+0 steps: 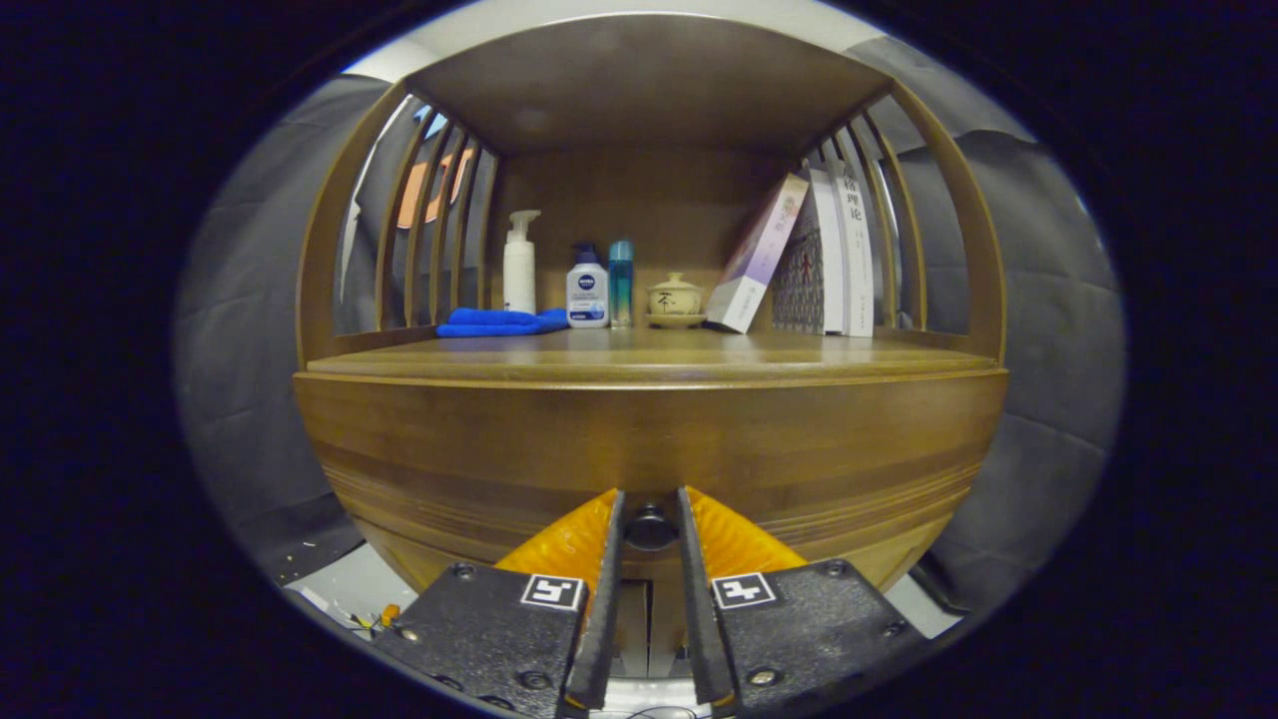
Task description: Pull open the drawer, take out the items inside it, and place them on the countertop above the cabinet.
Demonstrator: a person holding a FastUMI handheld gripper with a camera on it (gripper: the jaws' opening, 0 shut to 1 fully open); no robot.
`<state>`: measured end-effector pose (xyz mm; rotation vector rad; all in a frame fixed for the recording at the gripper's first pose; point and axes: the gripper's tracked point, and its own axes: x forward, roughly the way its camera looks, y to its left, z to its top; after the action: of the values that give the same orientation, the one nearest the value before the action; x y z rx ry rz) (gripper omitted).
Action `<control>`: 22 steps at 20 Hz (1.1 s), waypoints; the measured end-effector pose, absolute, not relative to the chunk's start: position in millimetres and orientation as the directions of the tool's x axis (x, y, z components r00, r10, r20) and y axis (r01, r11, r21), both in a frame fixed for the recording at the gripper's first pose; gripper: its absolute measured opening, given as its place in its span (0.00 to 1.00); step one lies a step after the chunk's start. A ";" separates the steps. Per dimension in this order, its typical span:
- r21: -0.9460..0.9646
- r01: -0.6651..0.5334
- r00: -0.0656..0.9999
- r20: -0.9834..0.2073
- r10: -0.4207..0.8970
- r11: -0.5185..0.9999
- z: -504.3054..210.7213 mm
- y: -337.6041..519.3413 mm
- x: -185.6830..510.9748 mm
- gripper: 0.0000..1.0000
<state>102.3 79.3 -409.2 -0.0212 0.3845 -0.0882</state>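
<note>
A wooden cabinet fills the view, and its drawer front (499, 449) stands close ahead of me. A small dark round knob (651, 529) sits in the middle of that front. My gripper (651, 511) has its two fingers on either side of the knob, closed against it. The drawer looks flush with the cabinet, and nothing inside it shows. Above the drawer runs the wooden countertop (649, 358), under a shelf roof.
At the back of the countertop stand a white pump bottle (519, 265), a white bottle with a blue cap (587, 290), a slim teal bottle (621, 283), a lidded ceramic cup (675, 298) and leaning books (809, 255). A folded blue cloth (499, 322) lies at the left.
</note>
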 end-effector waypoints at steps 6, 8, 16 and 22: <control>0.021 0.084 0.909 -0.411 -0.068 0.996 -410.9 79.4 100.5 0.23; 0.034 0.077 0.902 -0.427 -0.055 0.996 -411.5 79.6 99.9 0.21; -0.002 0.047 0.897 -0.440 -0.043 0.999 -405.2 78.8 63.3 0.20; 0.000 0.027 0.892 -0.451 -0.024 1.000 -397.5 80.6 27.3 0.20</control>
<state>27.3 80.6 -397.5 0.0061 0.4679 -0.0268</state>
